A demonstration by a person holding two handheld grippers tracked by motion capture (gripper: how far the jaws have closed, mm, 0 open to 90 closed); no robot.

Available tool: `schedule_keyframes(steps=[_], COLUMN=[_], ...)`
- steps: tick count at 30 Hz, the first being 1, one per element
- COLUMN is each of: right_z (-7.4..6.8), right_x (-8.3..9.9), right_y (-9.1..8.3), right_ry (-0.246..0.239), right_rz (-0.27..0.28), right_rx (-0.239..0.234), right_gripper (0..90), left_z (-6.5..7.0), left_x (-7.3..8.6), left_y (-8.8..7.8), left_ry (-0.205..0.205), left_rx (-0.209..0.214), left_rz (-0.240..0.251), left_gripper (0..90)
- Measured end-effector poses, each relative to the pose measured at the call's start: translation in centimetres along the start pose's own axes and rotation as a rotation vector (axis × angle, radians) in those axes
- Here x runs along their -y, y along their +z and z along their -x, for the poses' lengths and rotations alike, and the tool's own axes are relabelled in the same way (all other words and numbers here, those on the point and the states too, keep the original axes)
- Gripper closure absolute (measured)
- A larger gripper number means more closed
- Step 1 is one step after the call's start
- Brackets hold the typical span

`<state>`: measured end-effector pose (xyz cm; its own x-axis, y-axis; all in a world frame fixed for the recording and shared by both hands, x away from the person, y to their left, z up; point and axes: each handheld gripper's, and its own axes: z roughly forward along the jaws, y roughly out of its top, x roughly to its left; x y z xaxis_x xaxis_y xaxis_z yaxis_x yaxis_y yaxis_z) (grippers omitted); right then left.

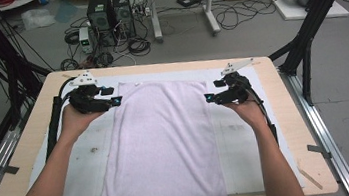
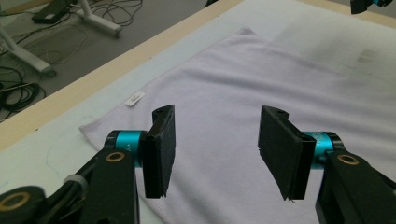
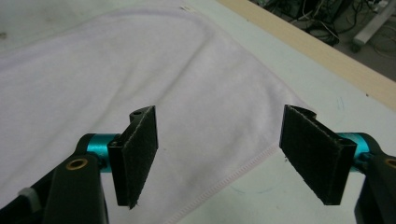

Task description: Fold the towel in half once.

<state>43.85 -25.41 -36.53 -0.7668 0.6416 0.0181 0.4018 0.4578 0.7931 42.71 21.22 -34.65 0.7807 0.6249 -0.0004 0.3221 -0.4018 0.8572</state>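
Note:
A pale lilac towel (image 1: pixel 163 144) lies flat down the middle of the table, on a white mat (image 1: pixel 240 135). My left gripper (image 1: pixel 112 101) hovers at the towel's far left corner, jaws open with nothing between them. In the left gripper view that gripper (image 2: pixel 217 151) looks down on the towel (image 2: pixel 243 84) and its small white label (image 2: pixel 135 98). My right gripper (image 1: pixel 211 97) hangs at the towel's far right corner, also open and empty. In the right gripper view the right gripper (image 3: pixel 229 156) stands above the towel's stitched hem (image 3: pixel 243 168).
The wooden table edge (image 1: pixel 295 113) frames the mat. Beyond the table's far edge stand computer towers (image 1: pixel 109 13), cables and desk legs on the floor. A black frame post (image 1: pixel 313 15) rises at the right.

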Motion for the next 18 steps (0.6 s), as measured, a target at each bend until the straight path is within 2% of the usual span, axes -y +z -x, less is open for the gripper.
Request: schedule_keyframes(steps=[3, 6, 10, 14, 18], right_z=[0.5, 0.5, 0.6, 0.8, 0.9], right_x=[0.6, 1.0, 1.4, 1.8, 2.3], right_y=[1.2, 2.3, 4.0, 5.4, 6.6], right_ry=[0.009, 0.013, 0.009, 0.04, 0.044], right_rz=[-0.013, -0.012, -0.053, -0.063, -0.102], right_rx=[0.012, 0.008, 0.019, 0.038, 0.059], right_gripper=[32.6, 35.9, 39.2, 41.8, 43.5], left_z=[-0.6, -1.4, -2.4, -3.3, -3.5], left_x=[0.9, 1.9, 3.6, 4.9, 5.4], left_y=[1.2, 2.4, 3.7, 5.0, 5.9], left_ry=[-0.014, -0.021, -0.056, -0.09, -0.114], left_rx=[-0.015, -0.041, -0.071, -0.078, -0.073], left_rz=[-0.028, -0.063, -0.1, -0.15, -0.159], left_gripper=[47.4, 52.4, 56.5, 59.2, 63.3])
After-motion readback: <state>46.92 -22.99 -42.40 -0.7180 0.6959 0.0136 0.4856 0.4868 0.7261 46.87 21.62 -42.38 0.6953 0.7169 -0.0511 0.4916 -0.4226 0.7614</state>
